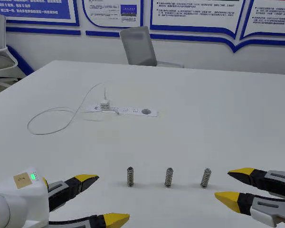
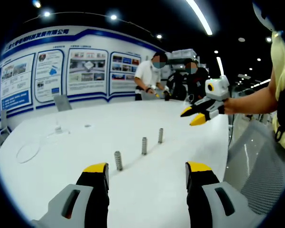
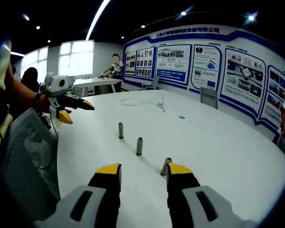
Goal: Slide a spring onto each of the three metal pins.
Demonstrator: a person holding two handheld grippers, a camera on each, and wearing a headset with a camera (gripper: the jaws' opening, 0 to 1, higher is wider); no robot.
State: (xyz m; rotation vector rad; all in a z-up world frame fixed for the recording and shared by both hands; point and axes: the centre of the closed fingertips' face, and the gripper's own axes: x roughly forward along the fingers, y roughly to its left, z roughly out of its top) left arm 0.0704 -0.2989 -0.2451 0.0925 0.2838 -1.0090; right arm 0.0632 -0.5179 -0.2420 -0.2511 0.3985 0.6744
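- The white worktop (image 1: 204, 118) runs wide and bare in front of me, and the task's things stand at its near edge, between my two tools.
- Blue-framed wall boards (image 1: 194, 14) line the far wall. Their print is too small for me to read.
- A grey chair (image 1: 138, 46) stands at the far side of the worktop.
- My left hand-held gripper (image 1: 111, 197) hovers low on the left with its yellow-tipped jaws spread wide and nothing between them. Its tips point toward the row. A small paper label on its body bears a handwritten mark I cannot make out, and a green light sits beside the label.
- My right hand-held gripper (image 1: 223, 184) hovers on the right, also released and carrying nothing. Its tips point left at the row.
- A white power strip (image 1: 133, 110) lies mid-worktop, and its thin cable (image 1: 52, 118) loops off to the left.
- Three springs (image 1: 168, 177) stand in a left-to-right row, well apart from one another. Each is threaded over one of the pins (image 1: 130, 169), with its long axis vertical. The right spring (image 1: 205, 177) seems to lean slightly.
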